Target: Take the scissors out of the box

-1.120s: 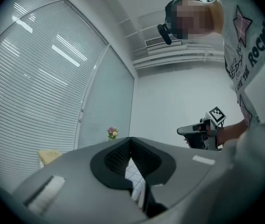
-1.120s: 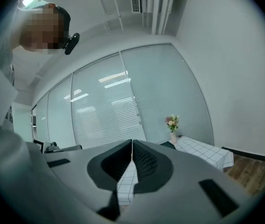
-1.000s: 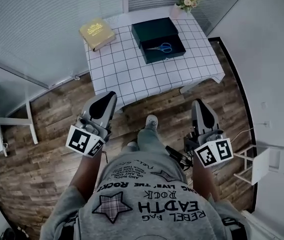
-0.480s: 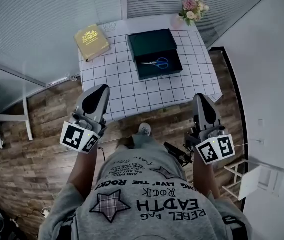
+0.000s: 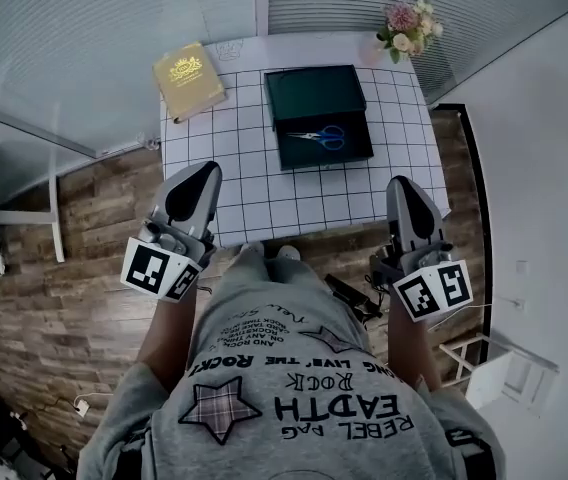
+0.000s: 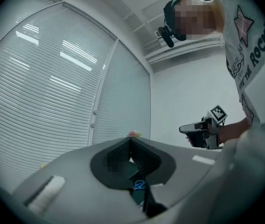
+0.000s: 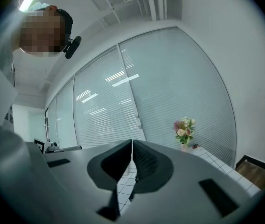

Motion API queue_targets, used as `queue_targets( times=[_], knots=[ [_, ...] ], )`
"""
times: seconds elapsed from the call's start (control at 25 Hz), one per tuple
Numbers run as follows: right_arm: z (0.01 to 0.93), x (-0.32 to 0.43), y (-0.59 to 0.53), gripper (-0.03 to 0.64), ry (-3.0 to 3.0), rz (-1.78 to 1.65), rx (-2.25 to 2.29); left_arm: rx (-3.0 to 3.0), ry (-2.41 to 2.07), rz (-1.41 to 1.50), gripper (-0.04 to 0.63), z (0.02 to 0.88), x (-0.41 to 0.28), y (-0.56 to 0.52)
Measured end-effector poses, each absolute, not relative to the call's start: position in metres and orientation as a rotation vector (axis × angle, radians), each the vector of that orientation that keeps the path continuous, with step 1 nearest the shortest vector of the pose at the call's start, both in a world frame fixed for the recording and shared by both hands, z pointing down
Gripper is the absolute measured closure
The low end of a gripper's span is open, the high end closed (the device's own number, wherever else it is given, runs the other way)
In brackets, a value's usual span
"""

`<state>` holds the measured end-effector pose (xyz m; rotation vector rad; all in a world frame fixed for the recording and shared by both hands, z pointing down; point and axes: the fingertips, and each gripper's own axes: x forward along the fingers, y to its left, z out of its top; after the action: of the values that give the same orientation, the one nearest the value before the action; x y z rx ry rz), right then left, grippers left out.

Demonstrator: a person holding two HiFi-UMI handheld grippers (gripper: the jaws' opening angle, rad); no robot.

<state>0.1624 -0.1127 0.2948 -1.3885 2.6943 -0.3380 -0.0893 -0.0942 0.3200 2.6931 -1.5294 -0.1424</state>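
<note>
Blue-handled scissors (image 5: 322,137) lying inside open dark box (image 5: 316,90) on checkered table (image 5: 254,183), well ahead of and between left gripper (image 5: 200,173) and right gripper (image 5: 402,186), both grippers clenched, empty

The left gripper (image 6: 131,142) hides most of the box (image 6: 132,171).

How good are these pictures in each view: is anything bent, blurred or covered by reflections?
Head view: strong fisheye, the table edges bow, yet the scissors show clearly. Left gripper view: dark round border, lamp streaks reflected on the blinds, the left gripper itself soft up close. Right gripper view: same border and streaks; the flowers are clear.
</note>
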Motion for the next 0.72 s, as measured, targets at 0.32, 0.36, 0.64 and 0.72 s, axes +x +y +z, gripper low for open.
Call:
queue_targets(
  times=[0.32,0.36,0.64,0.72],
  knots=[
    [0.287,0.149,-0.147,0.601,2.582,-0.285,-1.514,2.771,-1.375,-0.132,0.586,0.323,-0.100,-0.144],
    [0.285,0.147,-0.151,0.601,2.564,-0.268,-1.537,2.783,-1.355,-0.135,0.586,0.322,-0.102,-0.151],
    [0.288,0.136,-0.175,0.601,2.510,-0.230,-1.644,2.798,-1.239,-0.149,0.586,0.334,-0.110,-0.179],
    [0.296,0.136,-0.181,0.601,2.526,-0.253,-1.654,2.787,-1.232,-0.145,0.586,0.338,-0.110,-0.183]
  ],
)
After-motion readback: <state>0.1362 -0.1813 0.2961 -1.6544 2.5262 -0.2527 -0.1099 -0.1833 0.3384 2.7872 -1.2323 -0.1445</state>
